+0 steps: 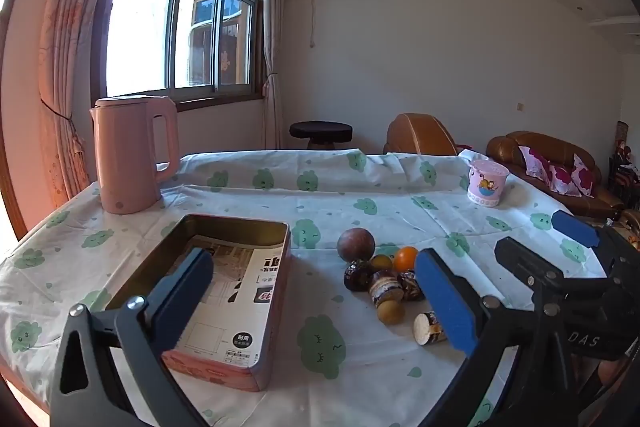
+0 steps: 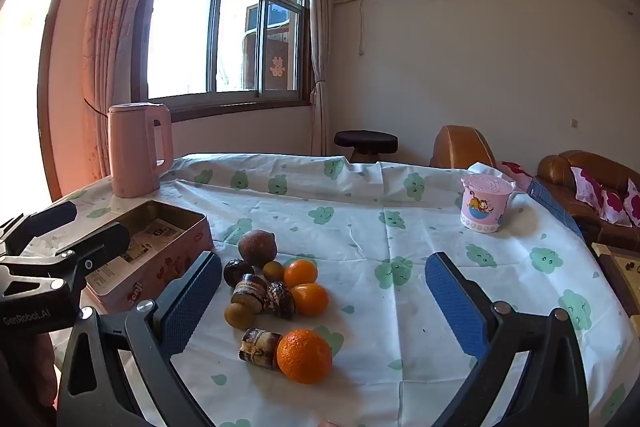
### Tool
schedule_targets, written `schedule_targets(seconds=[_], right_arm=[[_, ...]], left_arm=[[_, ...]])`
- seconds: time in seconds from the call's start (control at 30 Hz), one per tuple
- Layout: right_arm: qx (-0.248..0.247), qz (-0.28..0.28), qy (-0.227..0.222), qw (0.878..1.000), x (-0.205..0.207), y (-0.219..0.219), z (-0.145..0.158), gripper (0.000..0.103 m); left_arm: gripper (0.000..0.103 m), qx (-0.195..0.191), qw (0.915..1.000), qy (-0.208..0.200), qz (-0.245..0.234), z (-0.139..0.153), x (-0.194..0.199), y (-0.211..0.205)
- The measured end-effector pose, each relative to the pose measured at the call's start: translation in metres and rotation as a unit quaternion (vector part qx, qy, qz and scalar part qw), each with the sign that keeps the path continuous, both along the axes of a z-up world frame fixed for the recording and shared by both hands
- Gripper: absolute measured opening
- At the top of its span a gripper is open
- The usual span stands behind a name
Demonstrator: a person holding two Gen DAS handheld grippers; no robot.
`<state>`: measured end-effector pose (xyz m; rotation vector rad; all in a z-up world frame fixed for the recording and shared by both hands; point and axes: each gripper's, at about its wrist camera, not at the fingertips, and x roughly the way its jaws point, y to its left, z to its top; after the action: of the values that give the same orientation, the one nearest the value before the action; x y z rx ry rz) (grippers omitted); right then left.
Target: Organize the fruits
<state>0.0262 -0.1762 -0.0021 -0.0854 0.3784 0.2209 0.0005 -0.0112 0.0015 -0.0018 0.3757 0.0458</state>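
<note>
While both grippers hang wide open and empty above the tablecloth (image 2: 360, 227), the right gripper (image 2: 324, 303) frames the nearest orange (image 2: 304, 355), which touches a sugarcane stub (image 2: 259, 347). Beyond, at about 11 o'clock, the rest of the fruit (image 2: 276, 283) lies heaped, untouched. Round fruit could roll off if nudged; the left gripper (image 1: 314, 301) overlaps the open tin (image 1: 224, 291), whose rim it might knock.

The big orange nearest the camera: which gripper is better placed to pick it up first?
Probably the right gripper: it is open and the big orange lies between its fingers' lines. The left gripper faces the tin box.
</note>
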Motion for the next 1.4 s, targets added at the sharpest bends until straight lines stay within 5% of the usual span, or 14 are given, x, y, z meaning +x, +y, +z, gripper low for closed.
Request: schedule_targets(seconds=[0.03,1.4], right_arm=[[0.002,-0.001,-0.002,1.0,0.0,-0.0002,0.0001,0.102],[-0.003,0.0,-0.003,1.0,-0.0017,-0.0008,-0.0073,0.102]], left_arm=[[0.103,-0.032,0.9995,-0.004,-0.008,-0.001,-0.002,0.0103],[0.103,-0.026,0.9996,-0.007,0.004,-0.0021,-0.0004,0.0183]])
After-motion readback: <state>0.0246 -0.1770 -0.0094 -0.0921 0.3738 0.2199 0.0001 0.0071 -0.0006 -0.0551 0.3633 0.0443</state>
